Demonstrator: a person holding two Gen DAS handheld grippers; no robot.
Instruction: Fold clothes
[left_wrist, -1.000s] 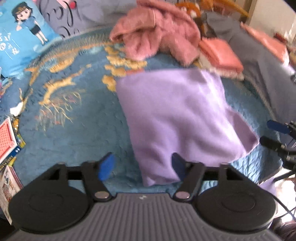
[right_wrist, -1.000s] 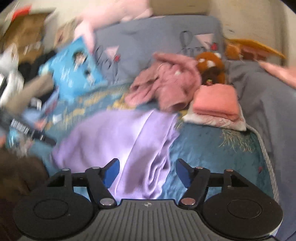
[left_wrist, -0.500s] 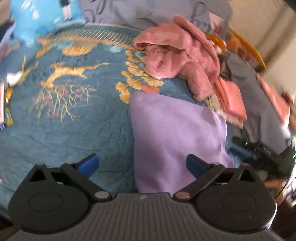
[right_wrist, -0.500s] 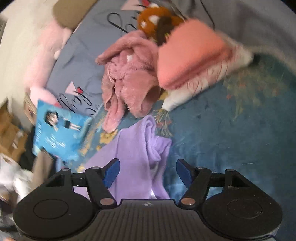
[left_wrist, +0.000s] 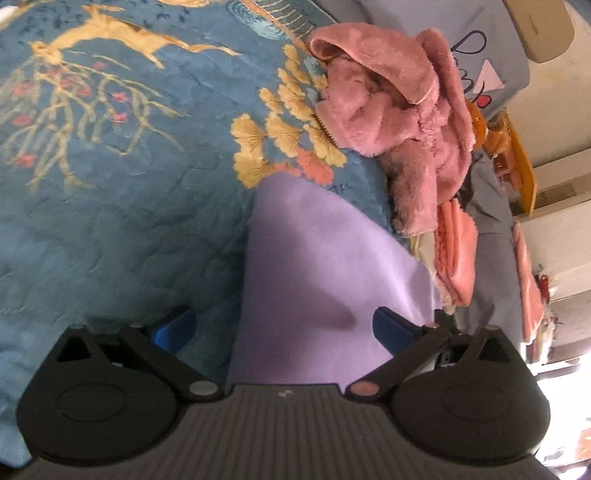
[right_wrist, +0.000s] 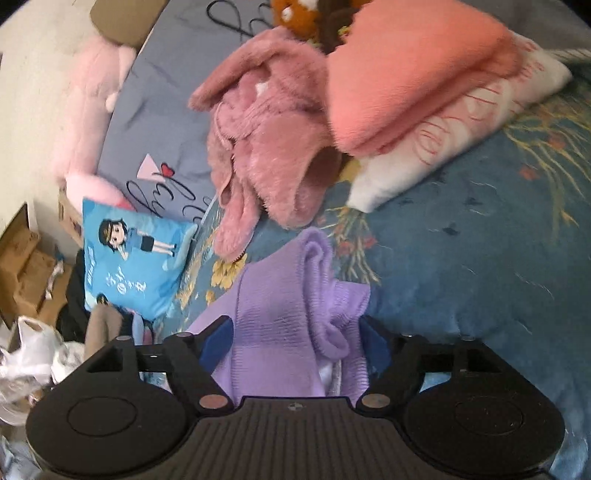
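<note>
Now, lilac garment (left_wrist: 325, 280): lies on the blue bed cover, smooth and flat in the left wrist view; in the right wrist view (right_wrist: 291, 314) its ribbed knit edge is bunched into folds between the right tool's fingers.
Left tool (left_wrist: 284, 328): released, blue-padded fingers spread wide over the near end of the lilac garment; one pad sits over the bare cover, the other over the cloth's right edge. Whether either pad touches the fabric cannot be told.
Right tool (right_wrist: 295, 339): released, fingers apart on either side of the rumpled lilac folds, nothing clamped.
Bed cover (left_wrist: 110, 206): blue quilted spread with yellow flowers, cranes and branches, carrying all the clothes.
Pink fleece garment (left_wrist: 402, 110): heaped, unfolded, just beyond the far end of the lilac piece; zipper teeth show at its edge.
Folded stack (right_wrist: 417, 74): a coral piece on top of a white patterned one, beside the pink fleece.
Grey-blue pillow (right_wrist: 173, 122): printed with dark script, behind the fleece.
Cartoon cushion (right_wrist: 133, 254): bright blue, at the bed's edge in the right wrist view.
Plush toy (right_wrist: 306, 14): orange and brown, partly seen behind the stack.
</note>
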